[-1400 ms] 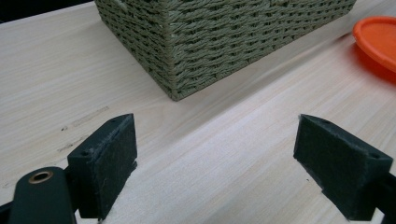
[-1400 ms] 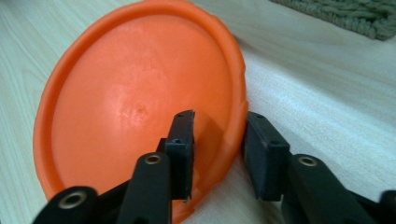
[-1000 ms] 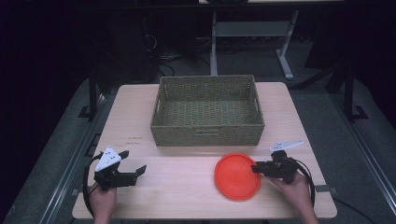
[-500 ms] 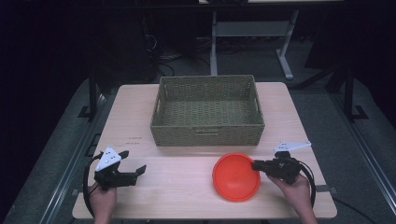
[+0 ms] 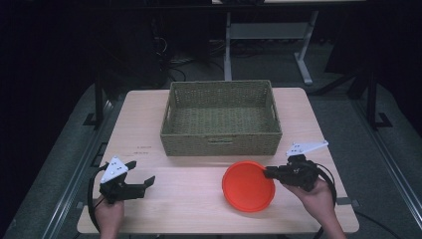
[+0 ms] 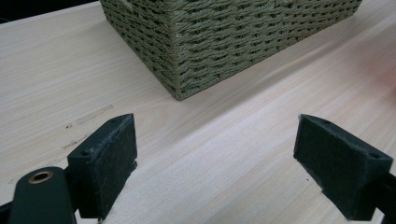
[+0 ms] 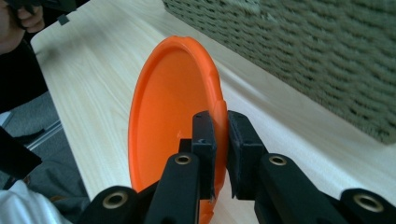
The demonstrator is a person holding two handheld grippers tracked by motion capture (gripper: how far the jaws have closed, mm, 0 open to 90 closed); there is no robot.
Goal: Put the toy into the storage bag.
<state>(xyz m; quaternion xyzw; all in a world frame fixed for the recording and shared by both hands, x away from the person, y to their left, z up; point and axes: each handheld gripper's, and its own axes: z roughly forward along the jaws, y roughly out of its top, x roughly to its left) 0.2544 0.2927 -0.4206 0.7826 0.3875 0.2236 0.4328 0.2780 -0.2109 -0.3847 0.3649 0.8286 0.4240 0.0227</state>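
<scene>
**1 Plate Clamped at the Rim: Slip and Collision Hazards**

2 grippers are at the table. The right gripper (image 7: 218, 140) is clamped on the rim of the orange plastic plate (image 5: 247, 186); both pads pinch the thin edge, 1 on the inner face and 1 on the outer face. In the high view, the plate sits at the front right of the wooden table (image 5: 189, 199), just in front of the woven wicker basket (image 5: 221, 117) and apart from it. In the right gripper view, the plate stands tilted steeply against the pads, so at least its gripped side appears clear of the tabletop. The left gripper (image 6: 215, 158) rests at the front left with its jaws spread wide and nothing between them, well apart from the plate.

Hazards, as judged from this position:

1. Rim slip. The hold covers 1 short stretch of a smooth, thin edge. The plate's weight hangs to 1 side of the pads, so a quick wrist turn could swing or drop it.
2. Basket wall strike. The near wall stands close behind the plate. Insufficient height on approach would catch the far edge on the weave and lever the plate out of the pads.
3. Edge drag. If the low edge rests on the table, sideways travel could twist the plate within the hold.
</scene>
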